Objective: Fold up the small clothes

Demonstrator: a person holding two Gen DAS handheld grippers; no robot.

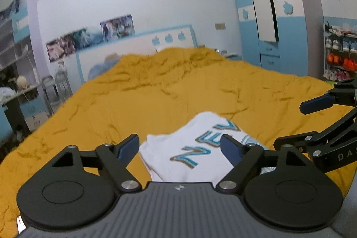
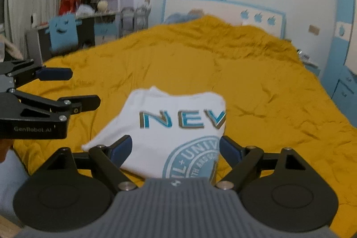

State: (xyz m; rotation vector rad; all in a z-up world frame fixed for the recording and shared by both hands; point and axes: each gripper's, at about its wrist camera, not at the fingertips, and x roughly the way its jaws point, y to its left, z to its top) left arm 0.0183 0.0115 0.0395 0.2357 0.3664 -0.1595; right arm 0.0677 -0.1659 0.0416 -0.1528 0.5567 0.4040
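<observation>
On the bed: a white T-shirt is seen lying folded into a compact bundle on the mustard-yellow bedspread, near the edge closest to the cameras.
Print: blue letters "NEV" and part of a round blue crest are shown face up on the top layer.
Left hand-held gripper: its jaws are spread wide and nothing is pinched between them; the shirt is seen past and below the blue pads, apparently untouched.
Right hand-held gripper: likewise released, jaws wide apart, with the shirt lying beyond them and not gripped.
Fold state: several stacked layers are visible at the left edge of the bundle, so the fold is judged largely done; the far corner looks slightly rumpled.
Handling: the shirt is judged light, soft and limp; it would sag and unfold if lifted by one point, and no fragility is expected.
Where to take hold: both layers of an edge should be pinched together, at two corners of the same side, one per gripper.
Risk: a pinch of the top layer alone is likely to peel the fold open; bedspread could be caught as well.
</observation>
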